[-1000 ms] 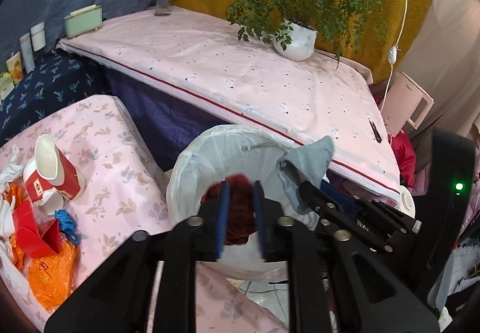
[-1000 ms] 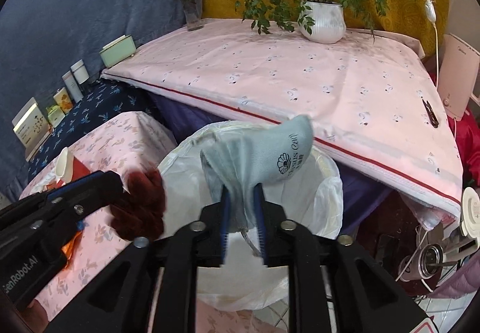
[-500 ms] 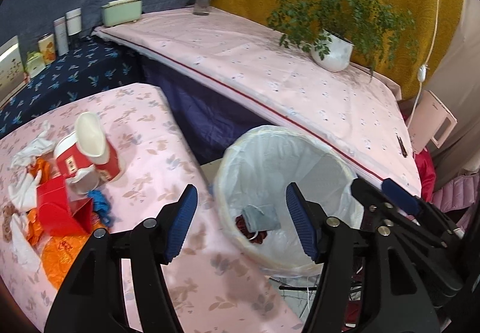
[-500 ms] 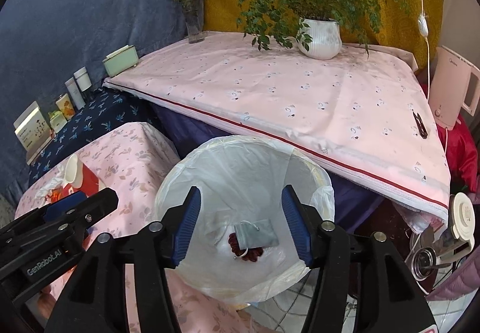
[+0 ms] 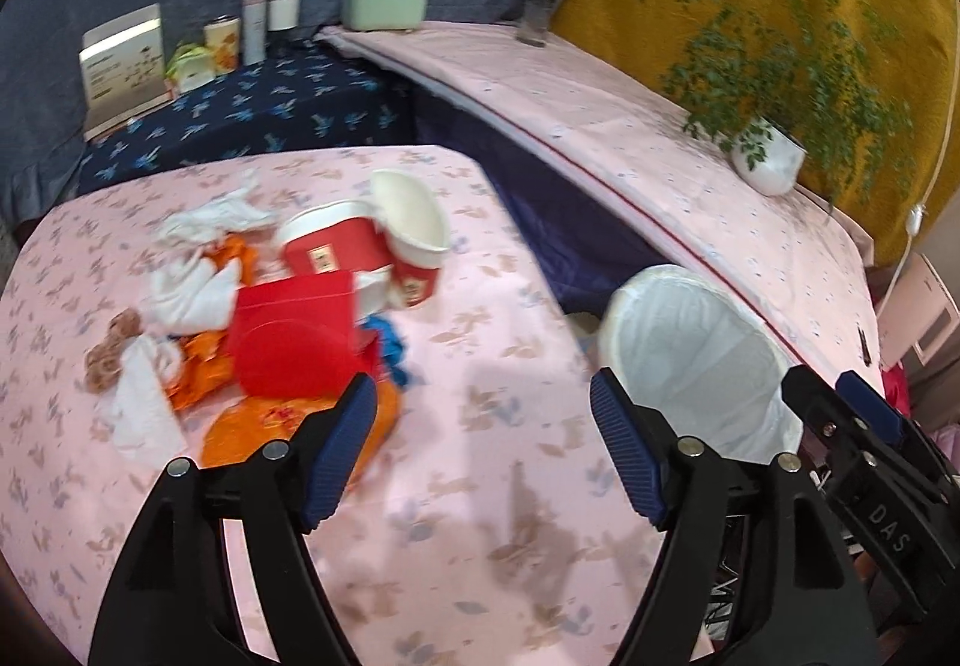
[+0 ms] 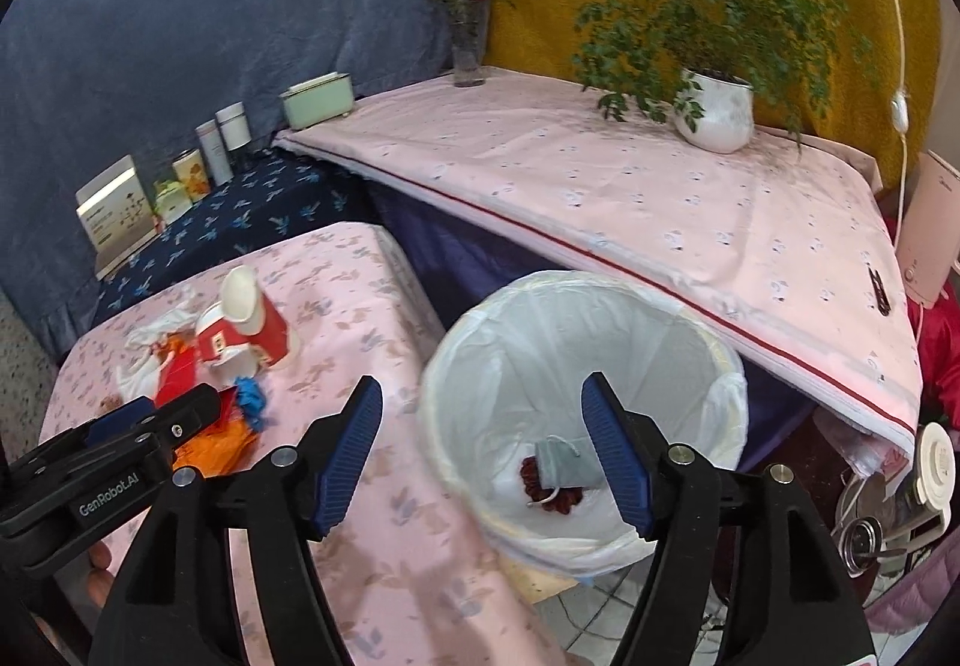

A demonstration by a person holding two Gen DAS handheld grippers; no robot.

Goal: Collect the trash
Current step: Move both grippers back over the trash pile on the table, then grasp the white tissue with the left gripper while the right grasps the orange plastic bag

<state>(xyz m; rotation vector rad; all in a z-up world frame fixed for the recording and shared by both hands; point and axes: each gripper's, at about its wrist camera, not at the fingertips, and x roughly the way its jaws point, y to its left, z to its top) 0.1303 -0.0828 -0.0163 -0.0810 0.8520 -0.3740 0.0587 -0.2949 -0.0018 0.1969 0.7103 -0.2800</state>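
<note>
Pink flowered cloth covers the table (image 5: 480,396) in the left wrist view, with blue and mustard drapes behind. Trash lies toward its far left part: red paper cups (image 5: 366,240), a red carton (image 5: 288,342), orange wrappers (image 5: 252,420) and white tissues (image 5: 192,294). Above the near edge, the left gripper (image 5: 483,444) has its jaws wide and opening, with nothing between them. Off the right edge stands the white-lined bin (image 5: 690,354). In the right wrist view, the right gripper (image 6: 480,450) hangs over the bin (image 6: 576,306), jaws wide, opening, empty; a grey sock (image 6: 561,465) and dark red scrap (image 6: 555,495) lie at the bin's bottom.
</note>
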